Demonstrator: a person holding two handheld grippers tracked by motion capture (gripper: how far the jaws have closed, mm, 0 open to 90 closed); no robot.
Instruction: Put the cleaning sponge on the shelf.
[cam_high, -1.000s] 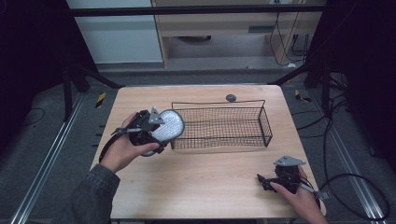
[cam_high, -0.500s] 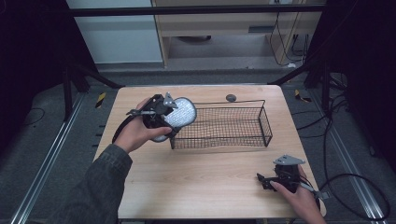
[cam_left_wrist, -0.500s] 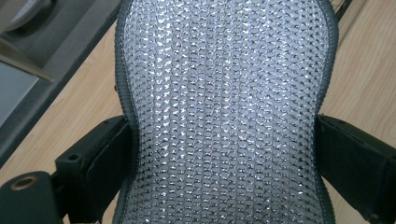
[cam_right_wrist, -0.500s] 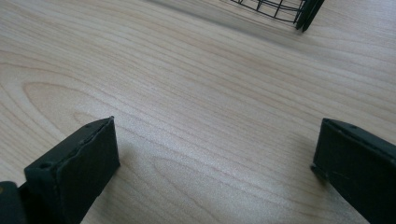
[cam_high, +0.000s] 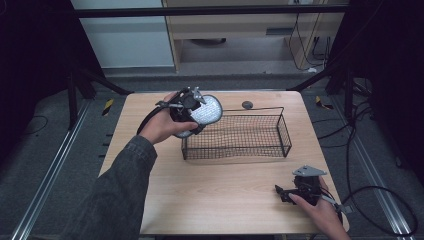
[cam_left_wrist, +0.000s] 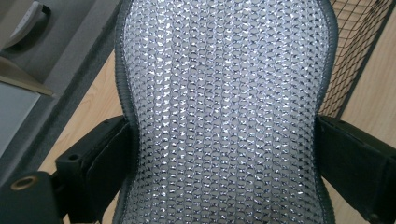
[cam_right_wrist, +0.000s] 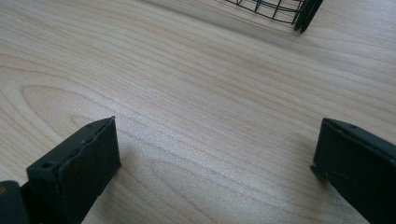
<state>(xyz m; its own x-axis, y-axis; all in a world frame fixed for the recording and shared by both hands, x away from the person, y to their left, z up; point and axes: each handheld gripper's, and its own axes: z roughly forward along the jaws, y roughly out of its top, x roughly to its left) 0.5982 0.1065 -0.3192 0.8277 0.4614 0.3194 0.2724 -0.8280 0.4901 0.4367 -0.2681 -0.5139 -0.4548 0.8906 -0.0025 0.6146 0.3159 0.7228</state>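
Left tongs (cam_left_wrist: 224, 154) clamping silver mesh pad (cam_left_wrist: 224, 112) beside basket (cam_high: 235, 137); right tongs (cam_right_wrist: 215, 163) parted above table (cam_right_wrist: 187, 93)

High view overlooks the table (cam_high: 225, 200); both gripper views sit close above it.

The surface (cam_high: 210, 195) is pale wood with long, wavy grain lines. The wire basket (cam_high: 235, 137) is black, its walls a fine square grid. The pad (cam_left_wrist: 224, 112) is silver-grey, covered in a glittering weave of small shiny loops in straight rows, edged with a dark grey border. The fingers (cam_left_wrist: 100, 163) on the left gripper (cam_high: 187, 107) are matt black, as are those on the right gripper (cam_right_wrist: 217, 163). The sleeve (cam_high: 120, 195) is dark grey denim. A small dark grey disc (cam_high: 247, 104) lies on the wood. The floor (cam_high: 45, 150) is grey.
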